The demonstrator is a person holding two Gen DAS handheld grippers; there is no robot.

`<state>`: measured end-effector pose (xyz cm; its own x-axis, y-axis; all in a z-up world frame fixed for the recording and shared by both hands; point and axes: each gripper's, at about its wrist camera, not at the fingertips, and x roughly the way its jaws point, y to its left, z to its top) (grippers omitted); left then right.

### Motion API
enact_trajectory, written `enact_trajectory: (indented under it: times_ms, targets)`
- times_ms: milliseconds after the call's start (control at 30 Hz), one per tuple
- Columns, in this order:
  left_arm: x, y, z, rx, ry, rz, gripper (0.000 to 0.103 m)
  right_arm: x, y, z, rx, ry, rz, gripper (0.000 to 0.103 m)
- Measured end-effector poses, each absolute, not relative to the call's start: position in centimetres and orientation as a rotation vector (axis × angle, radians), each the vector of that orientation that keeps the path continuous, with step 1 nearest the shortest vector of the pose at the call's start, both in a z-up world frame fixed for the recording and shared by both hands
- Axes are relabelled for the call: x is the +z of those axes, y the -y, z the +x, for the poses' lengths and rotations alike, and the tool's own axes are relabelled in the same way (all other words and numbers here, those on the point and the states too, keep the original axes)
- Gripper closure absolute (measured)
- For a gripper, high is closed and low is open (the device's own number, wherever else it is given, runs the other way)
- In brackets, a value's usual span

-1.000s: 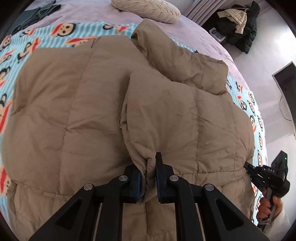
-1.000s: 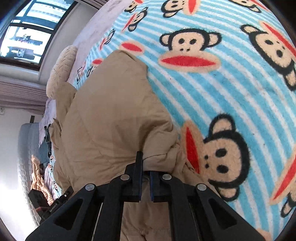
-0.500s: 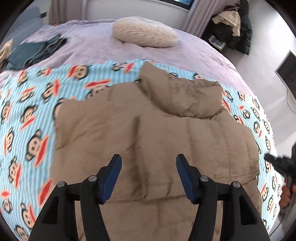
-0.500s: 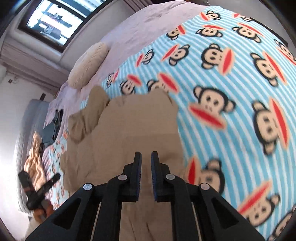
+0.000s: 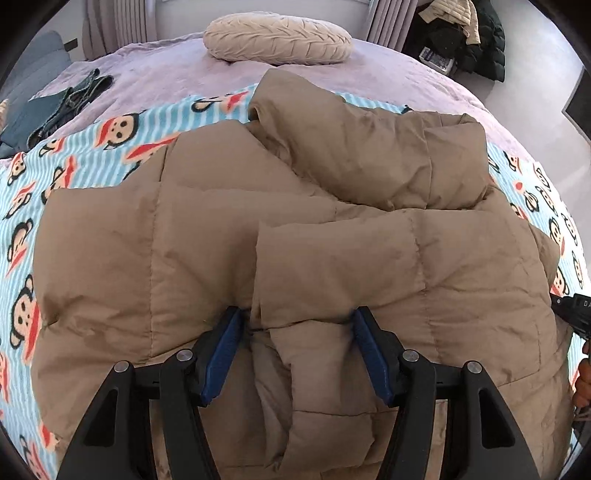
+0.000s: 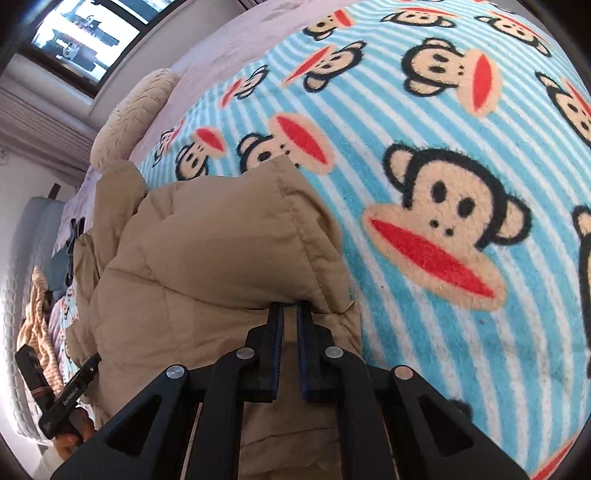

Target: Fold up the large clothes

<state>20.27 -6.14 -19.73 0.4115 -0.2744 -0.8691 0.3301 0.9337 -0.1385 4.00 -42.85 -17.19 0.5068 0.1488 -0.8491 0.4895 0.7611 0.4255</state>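
Observation:
A tan puffer jacket (image 5: 332, 258) lies on the monkey-print blanket (image 5: 110, 147), one side folded over the middle and a sleeve bunched at the top. My left gripper (image 5: 297, 325) is open at the near hem; a ridge of the folded flap lies between its blue pads (image 5: 225, 343), loose. In the right wrist view the jacket (image 6: 221, 258) ends at a folded corner. My right gripper (image 6: 290, 308) is shut, its tips against the lower edge of that fold. Whether it pinches any cloth, I cannot tell.
A beige pillow (image 5: 277, 37) lies at the head of the lilac bedspread. Dark clothes (image 5: 70, 99) lie at the far left and a heap of coats (image 5: 461, 33) on the floor at the far right. The right gripper (image 5: 576, 314) shows at the jacket's right edge.
The left gripper has let go of the jacket fold and opened wide. Both grippers drew back from the jacket, then came close to its near edge again.

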Motion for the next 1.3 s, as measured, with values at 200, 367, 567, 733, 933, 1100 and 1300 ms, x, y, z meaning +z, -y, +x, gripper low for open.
enact_trajectory:
  times_ms: [200, 367, 567, 733, 933, 1100, 1300]
  targets:
    - [-17.6, 4.8, 19.8, -0.336, -1.086, 0.056, 0.039, -15.0, 42.3, 3.4, -0.270, -1.066, 0.640, 0.092]
    - [-15.7, 2.4, 17.9, -0.297, -1.076, 0.069, 0.039, -13.2, 41.2, 0.7, -0.289, -1.070, 0.573, 0.092]
    - [-15.3, 0.5, 15.1, -0.255, -1.121, 0.084, 0.039, -12.0, 40.2, -2.6, -0.292, -1.084, 0.600, 0.091]
    - [-15.2, -0.2, 12.6, -0.232, -1.162, 0.074, 0.039, -11.5, 39.4, -4.9, -0.291, -1.103, 0.630, 0.090]
    - [-14.8, -0.3, 10.1, -0.223, -1.193, 0.083, 0.039, -11.4, 38.3, -7.3, -0.260, -1.143, 0.661, 0.080]
    - [-14.4, 0.1, 7.8, -0.209, -1.221, 0.088, 0.039, -11.5, 37.2, -8.9, -0.221, -1.171, 0.680, 0.068]
    - [-14.0, 0.1, 5.0, -0.176, -1.251, 0.074, 0.031, -11.4, 36.5, -10.3, -0.176, -1.200, 0.688, 0.059]
